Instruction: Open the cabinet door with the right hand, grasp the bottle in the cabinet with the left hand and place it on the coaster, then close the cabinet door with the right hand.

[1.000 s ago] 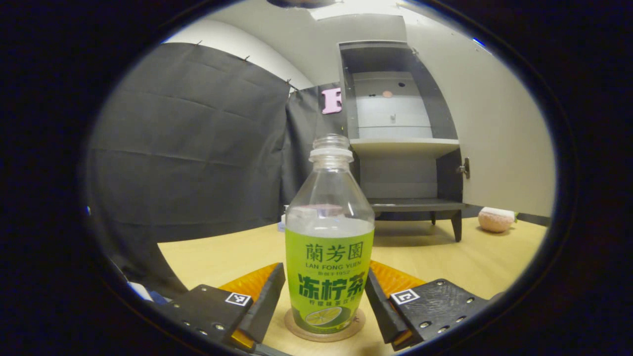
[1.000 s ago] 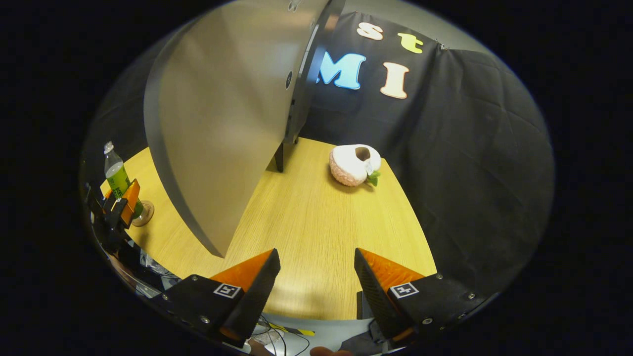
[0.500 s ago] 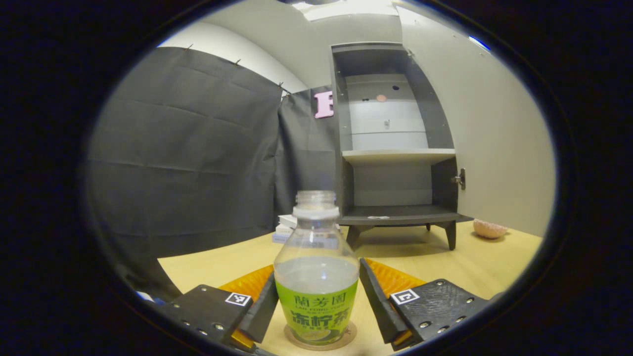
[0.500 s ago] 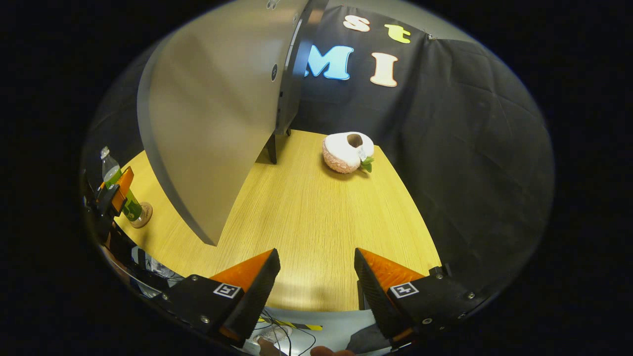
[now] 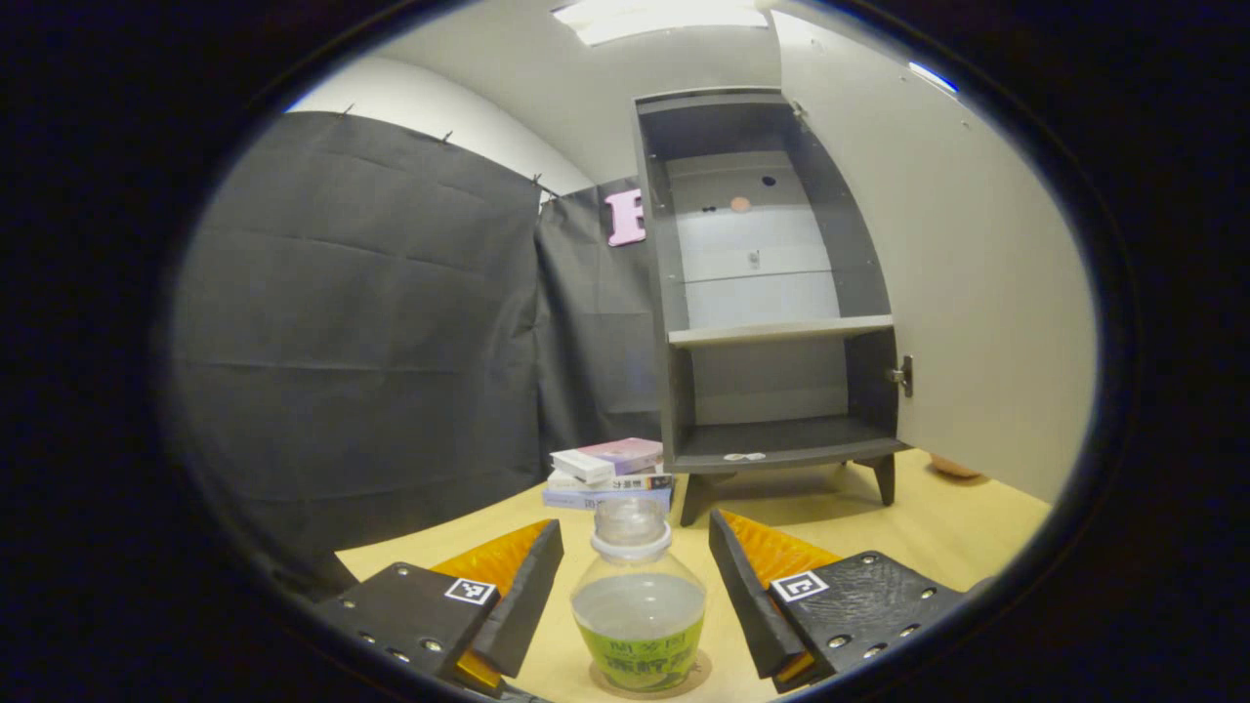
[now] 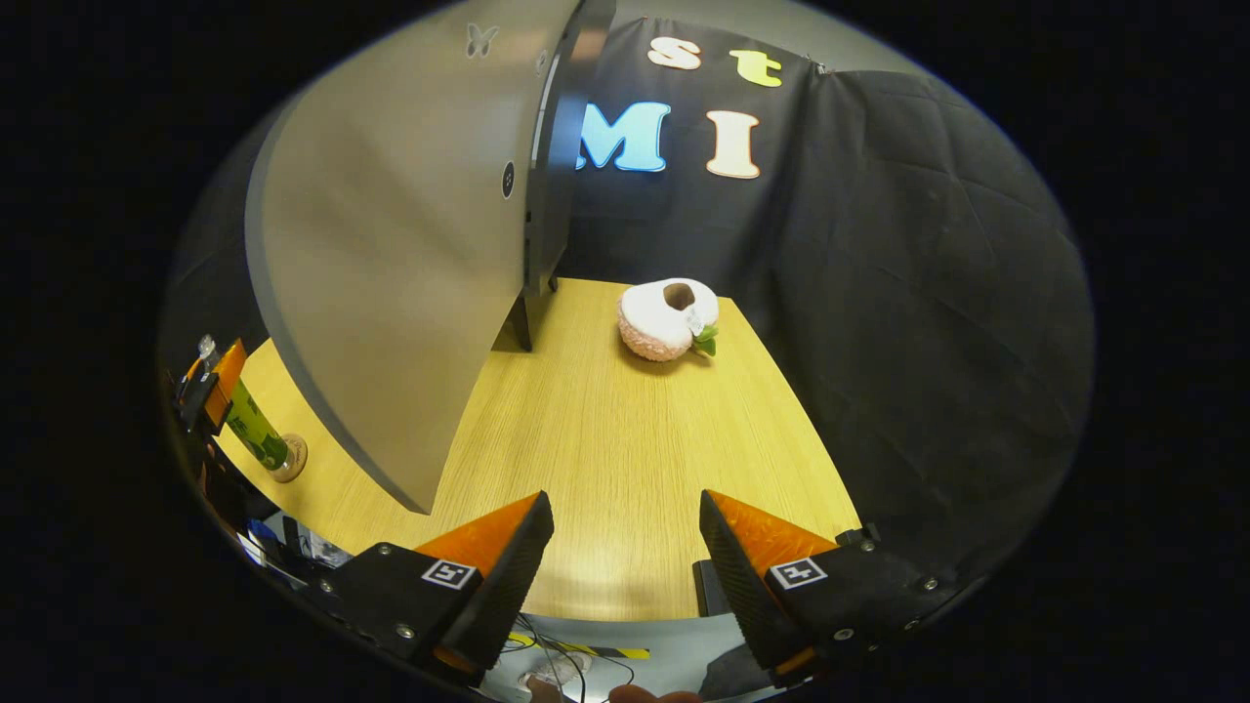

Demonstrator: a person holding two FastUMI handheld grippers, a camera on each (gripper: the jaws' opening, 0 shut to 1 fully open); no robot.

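a: where's the bottle (image 5: pixel 638 610)?
b: upright on the coaster (image 6: pixel 290 457), between the spread fingers of the left gripper (image 5: pixel 635 586), untouched.
a: right gripper (image 6: pixel 625 557)?
b: spread wide, empty; door (image 6: pixel 391 273) open.

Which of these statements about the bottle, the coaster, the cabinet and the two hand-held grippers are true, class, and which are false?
1. The bottle stands on the coaster. True.
2. The cabinet door is closed. False: it stands open.
3. The left hand-held gripper is shut on the bottle. False: its fingers are apart, clear of the bottle.
4. The right hand-held gripper is open. True.
5. Books lie inside the cabinet. False: they are stacked on the table beside it.
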